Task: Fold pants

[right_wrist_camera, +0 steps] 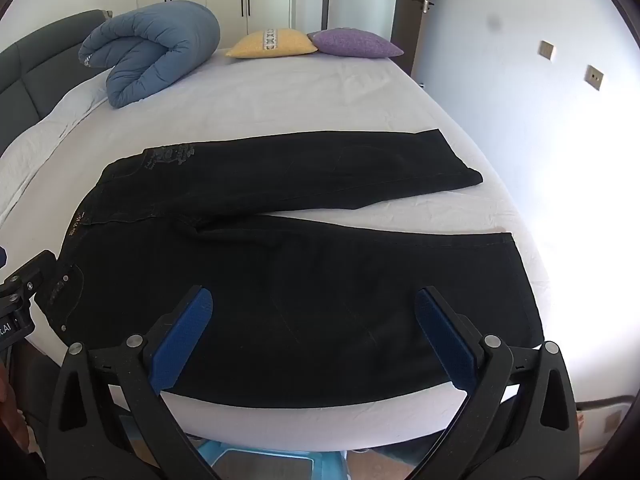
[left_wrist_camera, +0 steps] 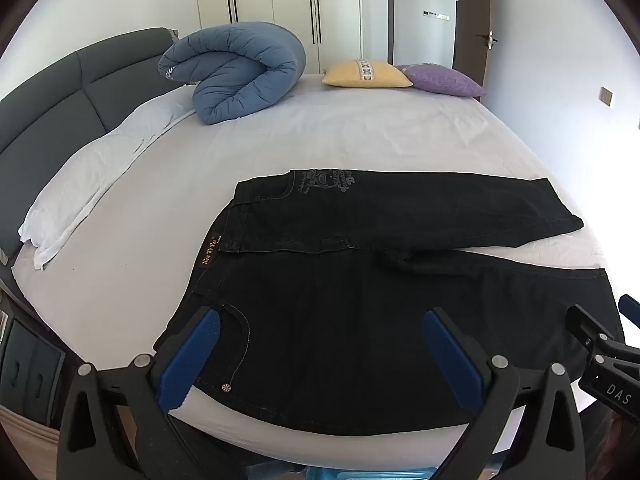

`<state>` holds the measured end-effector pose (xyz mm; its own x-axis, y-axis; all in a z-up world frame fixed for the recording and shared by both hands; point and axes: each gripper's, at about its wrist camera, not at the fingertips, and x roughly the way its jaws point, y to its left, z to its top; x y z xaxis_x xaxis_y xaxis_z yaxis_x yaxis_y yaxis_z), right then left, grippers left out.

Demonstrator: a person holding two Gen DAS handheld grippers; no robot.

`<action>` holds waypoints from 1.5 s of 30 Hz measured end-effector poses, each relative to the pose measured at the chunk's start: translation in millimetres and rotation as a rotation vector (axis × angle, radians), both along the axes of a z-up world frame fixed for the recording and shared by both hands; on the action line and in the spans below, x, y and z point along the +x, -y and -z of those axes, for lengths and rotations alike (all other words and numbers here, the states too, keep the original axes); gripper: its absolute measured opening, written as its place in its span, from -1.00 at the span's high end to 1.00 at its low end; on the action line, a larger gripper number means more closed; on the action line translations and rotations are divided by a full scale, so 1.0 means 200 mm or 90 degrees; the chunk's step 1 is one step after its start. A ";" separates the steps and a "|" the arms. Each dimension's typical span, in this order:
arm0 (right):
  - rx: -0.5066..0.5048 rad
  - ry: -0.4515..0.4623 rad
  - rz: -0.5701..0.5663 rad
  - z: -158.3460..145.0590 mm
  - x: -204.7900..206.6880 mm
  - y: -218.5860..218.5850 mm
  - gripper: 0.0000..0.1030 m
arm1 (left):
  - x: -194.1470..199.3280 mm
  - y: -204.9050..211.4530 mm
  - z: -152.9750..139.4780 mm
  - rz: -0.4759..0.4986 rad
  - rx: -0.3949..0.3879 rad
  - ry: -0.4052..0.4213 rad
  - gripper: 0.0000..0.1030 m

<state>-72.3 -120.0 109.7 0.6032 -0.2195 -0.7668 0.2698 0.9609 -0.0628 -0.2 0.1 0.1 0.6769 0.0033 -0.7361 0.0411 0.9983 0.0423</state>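
My left claw (left_wrist_camera: 320, 340) and right claw (right_wrist_camera: 314, 318) are both wide, holding nothing. The black pants (right_wrist_camera: 280, 264) lie flat at frame centre on the bed (right_wrist_camera: 320, 92), unfolded. I judge next: grip the near leg's edge.

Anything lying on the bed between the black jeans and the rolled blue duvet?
Nothing: in both wrist views only bare white sheet runs from the black jeans to the rolled blue duvet.
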 end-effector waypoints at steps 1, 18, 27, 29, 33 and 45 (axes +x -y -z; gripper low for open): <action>0.004 0.002 0.000 0.00 0.00 0.00 -1.00 | 0.00 0.00 0.00 0.001 0.004 0.001 -1.00; 0.001 -0.003 -0.002 0.00 0.00 0.00 -1.00 | 0.00 0.00 0.01 0.002 0.008 -0.002 -1.00; 0.002 -0.003 -0.001 0.01 0.00 0.00 -1.00 | 0.00 0.00 0.01 0.003 0.010 -0.002 -1.00; 0.003 -0.003 -0.002 0.01 0.00 0.00 -1.00 | 0.00 0.00 0.01 0.003 0.010 -0.002 -1.00; 0.003 -0.003 -0.002 0.01 0.00 0.00 -1.00 | 0.00 0.00 0.01 0.004 0.010 -0.002 -1.00; 0.003 -0.002 -0.002 0.00 -0.01 0.00 -1.00 | 0.00 0.00 0.01 0.003 0.011 -0.003 -1.00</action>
